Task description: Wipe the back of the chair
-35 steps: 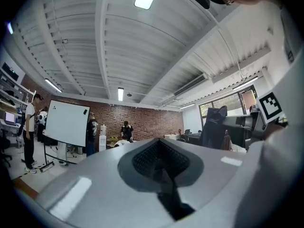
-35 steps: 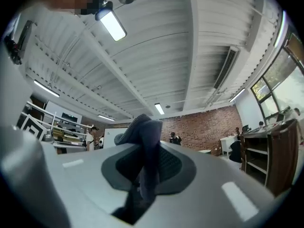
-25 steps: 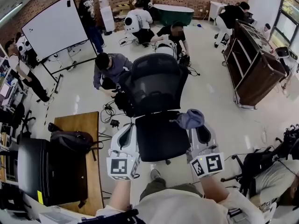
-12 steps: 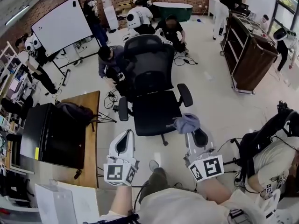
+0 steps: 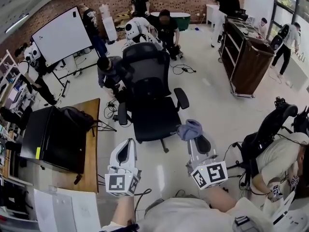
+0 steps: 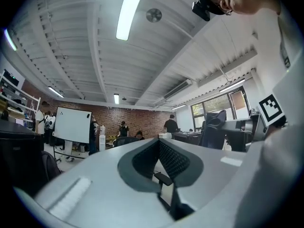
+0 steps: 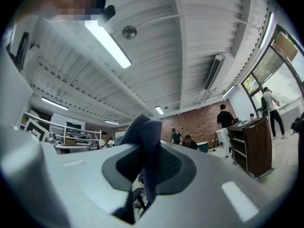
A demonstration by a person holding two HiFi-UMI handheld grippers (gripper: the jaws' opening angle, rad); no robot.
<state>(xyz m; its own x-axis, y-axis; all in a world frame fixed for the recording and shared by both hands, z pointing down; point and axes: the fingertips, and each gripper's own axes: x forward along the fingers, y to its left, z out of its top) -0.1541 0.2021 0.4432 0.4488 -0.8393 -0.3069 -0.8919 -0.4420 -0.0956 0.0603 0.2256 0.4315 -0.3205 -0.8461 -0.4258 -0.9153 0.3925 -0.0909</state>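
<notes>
The black office chair (image 5: 149, 110) stands mid-floor in the head view, its mesh back (image 5: 143, 64) on the far side and its seat facing me. My right gripper (image 5: 194, 141) is shut on a blue-grey cloth (image 5: 189, 128), which hangs just right of the seat's front corner, apart from the chair. In the right gripper view the cloth (image 7: 145, 141) drapes over the closed jaws of my right gripper (image 7: 147, 175). My left gripper (image 5: 124, 153) hovers over the floor in front of the chair. In its own view my left gripper (image 6: 161, 167) is shut and holds nothing.
A wooden table (image 5: 92, 149) with a black case (image 5: 50, 139) and a backpack (image 5: 77, 117) is at my left. A person (image 5: 108, 69) crouches behind the chair, and cables (image 5: 111, 111) lie beside it. A brown cart (image 5: 248, 57) and another black chair (image 5: 268, 127) stand at the right.
Both grippers have drawn back from the chair's seat and armrests toward me. The chair now stands farther off, and the cloth stays in the right gripper.
</notes>
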